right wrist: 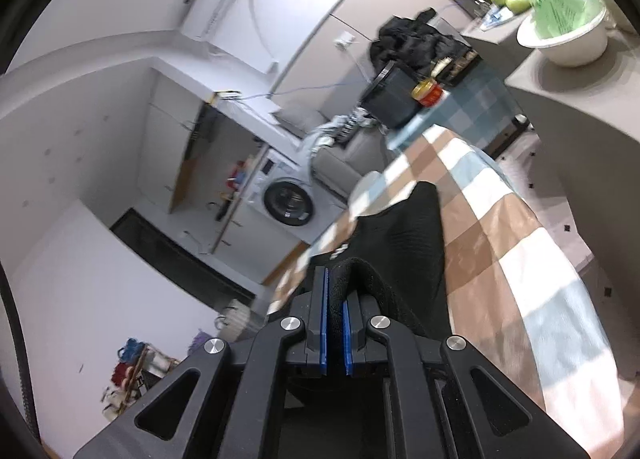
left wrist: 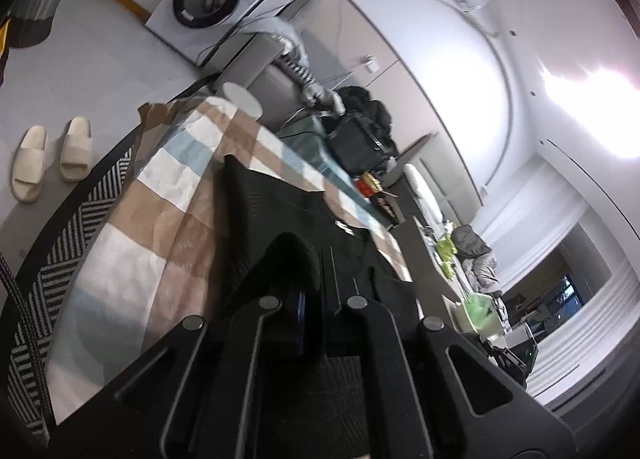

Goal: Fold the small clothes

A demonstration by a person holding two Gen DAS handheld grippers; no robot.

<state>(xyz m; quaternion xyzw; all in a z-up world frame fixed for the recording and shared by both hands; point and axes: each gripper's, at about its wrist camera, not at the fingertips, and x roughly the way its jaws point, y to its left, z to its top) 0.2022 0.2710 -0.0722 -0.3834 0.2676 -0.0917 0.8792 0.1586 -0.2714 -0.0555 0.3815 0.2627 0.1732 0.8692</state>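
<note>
Pinching the black garment [right wrist: 400, 227] in both my left gripper [left wrist: 308, 291] and right gripper [right wrist: 335, 299], jaws clamped on its near edge, I judge a fold is underway over the checked blanket [right wrist: 500, 259]; next I should carry that edge toward twelve o'clock and lay it flat.

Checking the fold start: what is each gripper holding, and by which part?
Both grip the black garment by its near edge: the right gripper pinches a bunched fold of it, the left gripper another; which corner or hem cannot be told.
</note>
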